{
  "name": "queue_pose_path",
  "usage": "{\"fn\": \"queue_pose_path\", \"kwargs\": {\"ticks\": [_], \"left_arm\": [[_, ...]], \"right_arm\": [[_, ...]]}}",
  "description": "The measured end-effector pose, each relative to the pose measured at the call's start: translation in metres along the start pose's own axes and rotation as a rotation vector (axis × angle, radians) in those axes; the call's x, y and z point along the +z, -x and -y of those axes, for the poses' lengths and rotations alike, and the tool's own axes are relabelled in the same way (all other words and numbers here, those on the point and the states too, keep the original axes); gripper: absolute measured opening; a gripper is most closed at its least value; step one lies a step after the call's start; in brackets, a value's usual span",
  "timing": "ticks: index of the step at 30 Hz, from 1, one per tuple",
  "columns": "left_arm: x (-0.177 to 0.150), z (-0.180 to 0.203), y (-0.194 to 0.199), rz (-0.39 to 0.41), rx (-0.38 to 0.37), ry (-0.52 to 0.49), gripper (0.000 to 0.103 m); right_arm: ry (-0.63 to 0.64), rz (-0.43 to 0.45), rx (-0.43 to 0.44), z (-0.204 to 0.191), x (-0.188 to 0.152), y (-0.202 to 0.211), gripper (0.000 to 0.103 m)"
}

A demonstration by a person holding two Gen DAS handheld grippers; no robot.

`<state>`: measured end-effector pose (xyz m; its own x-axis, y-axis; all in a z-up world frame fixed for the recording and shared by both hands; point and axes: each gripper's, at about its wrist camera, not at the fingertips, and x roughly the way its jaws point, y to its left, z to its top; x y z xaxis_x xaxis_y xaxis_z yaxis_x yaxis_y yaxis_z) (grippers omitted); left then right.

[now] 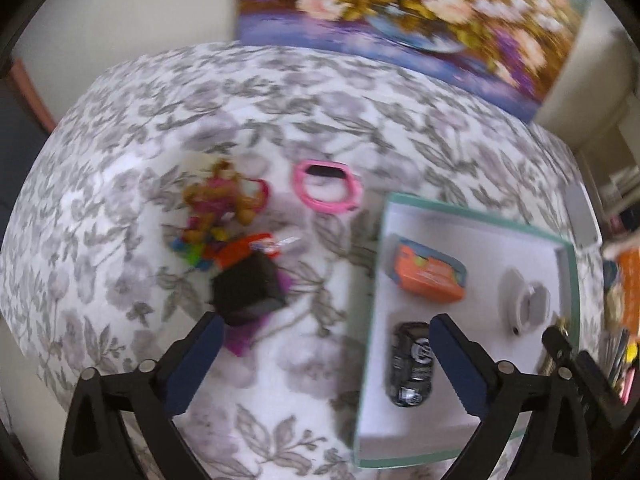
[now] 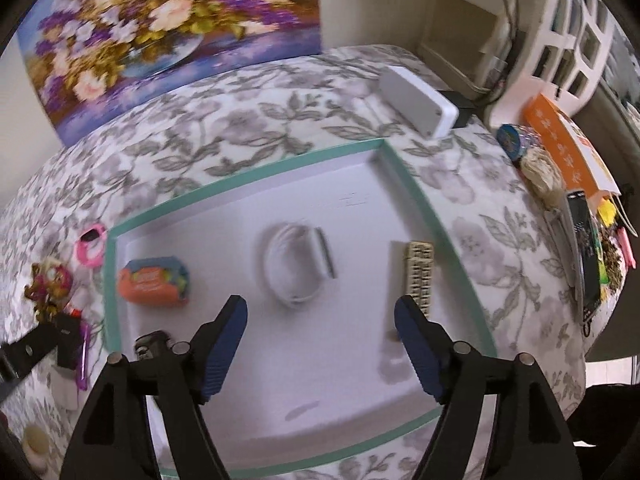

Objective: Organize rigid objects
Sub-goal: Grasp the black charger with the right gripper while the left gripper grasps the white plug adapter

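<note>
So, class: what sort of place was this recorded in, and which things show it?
Most likely a room in a home. A table under a leaf-patterned tablecloth, a flower painting leaning against the wall, and white shelves to the right all suggest it.

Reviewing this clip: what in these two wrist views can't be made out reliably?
- Pile of small toys, left wrist view: motion blur merges the pieces; single items are not separable.
- Black object in the tray, left wrist view: its print is too blurred to read.
- Clutter at the table's right edge, right wrist view: squeezed by the fisheye rim.
- Tray's near edge, both views: hidden behind the open left gripper and open right gripper.
</note>
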<state>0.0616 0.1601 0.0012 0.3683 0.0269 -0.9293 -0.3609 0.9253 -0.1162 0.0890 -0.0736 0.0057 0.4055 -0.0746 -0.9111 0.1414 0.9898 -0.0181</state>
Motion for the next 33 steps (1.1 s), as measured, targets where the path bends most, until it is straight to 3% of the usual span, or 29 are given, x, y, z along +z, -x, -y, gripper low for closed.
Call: {"fn": "queue_pose_path", "kwargs": {"ticks": [6,8,16,33], "left_arm": [[0.010,-0.045,0.005,0.018,0.047,0.113,0.103],[0.013,-0.059,0.008,0.032,0.061,0.153,0.103],[0.015,-0.116,0.025,0.071,0.068,0.309,0.103],[0.010,-0.176,0.021,0.081,0.100,0.401,0.103]], "right_arm": [[0.032,0.012,0.069,-0.028,-0.007,0.010,0.084],[0.043,0.018,0.103,-0.040,-0.010,0.015,0.093],[0.114,0.021,0.191,-0.101,-0.023,0.028,0.093],[0.269,-0.010,0.236,-0.175,-0.046,0.019,0.093]]}}
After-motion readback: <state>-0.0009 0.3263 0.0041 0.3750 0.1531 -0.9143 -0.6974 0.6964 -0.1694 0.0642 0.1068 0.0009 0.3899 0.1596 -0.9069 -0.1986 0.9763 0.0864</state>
